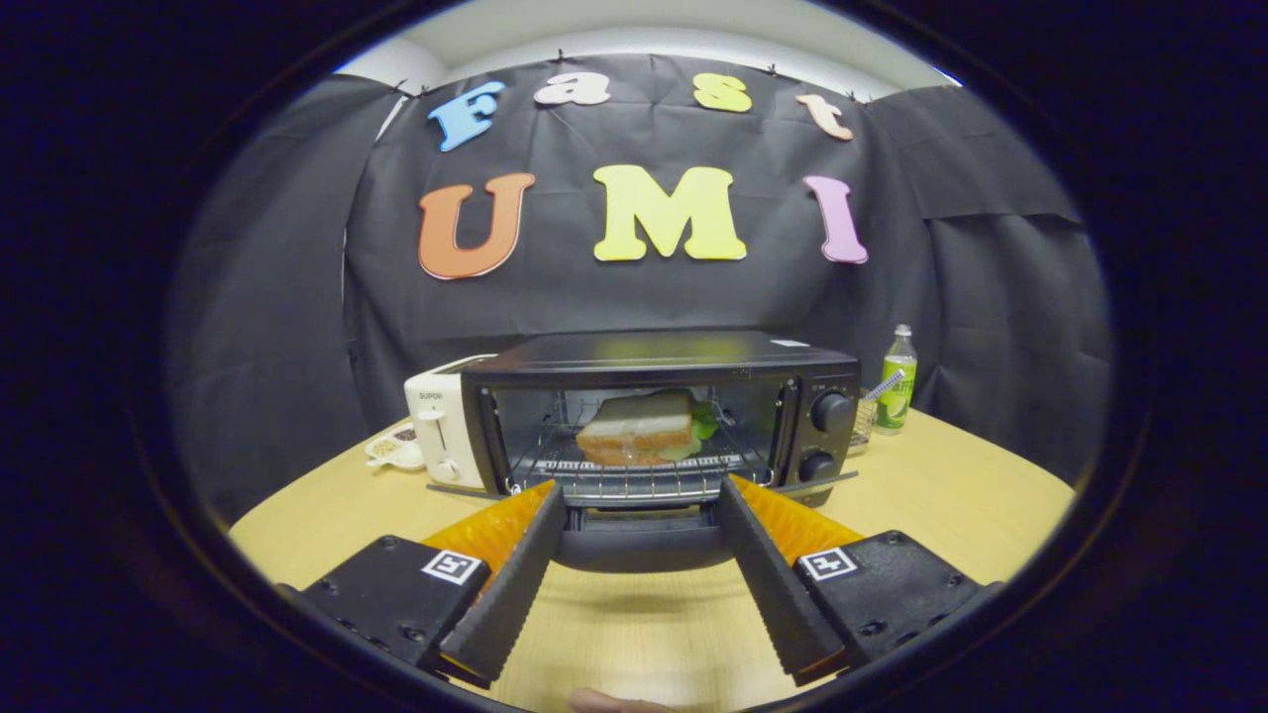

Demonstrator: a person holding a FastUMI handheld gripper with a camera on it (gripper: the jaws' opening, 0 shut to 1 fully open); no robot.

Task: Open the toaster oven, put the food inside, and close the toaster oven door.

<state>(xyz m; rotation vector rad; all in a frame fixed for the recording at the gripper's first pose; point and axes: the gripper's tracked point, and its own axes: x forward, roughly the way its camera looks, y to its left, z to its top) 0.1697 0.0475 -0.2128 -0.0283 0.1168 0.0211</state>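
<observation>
A: Where's the sandwich (639, 428)?

B: Inside the toaster oven (662, 416), lying on the wire rack (634, 475), a little left of the middle of the cavity. Toasted bread slices, with a bit of green leaf poking out on its right side.

A: And the oven door (639, 540)?

B: Dropped open toward the near side. Its dark, rounded outer edge hangs just past the front of the rack, and it sits between the two fingertips.

A: So what are the jaws doing?

B: Spread wide. The gripper (641, 497) has its black ribbed fingers (510, 584) angled out to either side of the lowered door, orange backing on the outer faces. Whether the tips touch the door I cannot tell; they pinch nothing.

A: Anything else on the oven?

B: Two black knobs (830, 436) stacked on its right panel, one above the other.

A: What's around it?

B: Just beside the oven's left wall stands a white pop-up toaster (441, 421), with a small white dish (394, 448) of something grainy to its left. On the far right, beyond the oven's corner, a green drink bottle (898, 381) stands upright, and a clear glass (864, 421) sits between it and the oven.

A: All on the same surface?

B: Yes, a light wooden worktop (951, 485), round-edged, with black cloth hanging behind it. At the very near edge, below the fingers, a sliver of a fingertip (614, 701) shows.
</observation>
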